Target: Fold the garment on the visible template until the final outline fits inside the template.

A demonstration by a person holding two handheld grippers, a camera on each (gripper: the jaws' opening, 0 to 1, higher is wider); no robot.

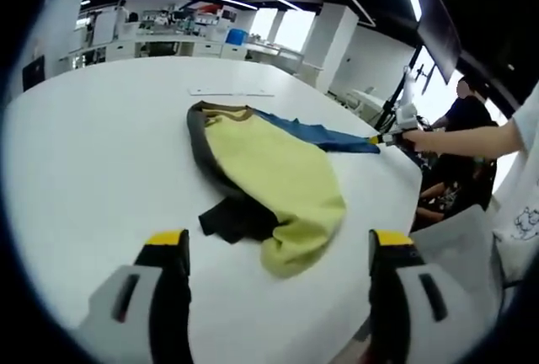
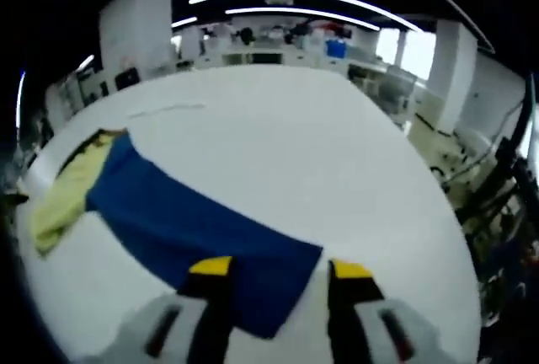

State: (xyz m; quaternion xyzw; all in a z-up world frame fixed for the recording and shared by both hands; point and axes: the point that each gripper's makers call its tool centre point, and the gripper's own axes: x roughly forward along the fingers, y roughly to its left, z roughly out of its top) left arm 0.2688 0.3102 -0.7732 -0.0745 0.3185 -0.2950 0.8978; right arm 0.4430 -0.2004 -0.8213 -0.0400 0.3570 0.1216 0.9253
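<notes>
The left gripper hung above the near edge of the white table, its yellow-tipped jaws spread wide with nothing between them. Just beyond those jaws lay the garment, bunched in a heap on the table: a yellow-green body with a dark collar band along its far side and a black piece poking out at its near side. A blue sleeve ran from the heap toward the table's far right edge, where the right gripper met its end, held out by a person's arm. In the left gripper view I could not tell whether it was pinching the cloth.

In the right gripper view, the right gripper had its jaws apart, with the end of the blue cloth lying on the table between and under them. Past the heap, a thin pale strip lay flat on the table.
</notes>
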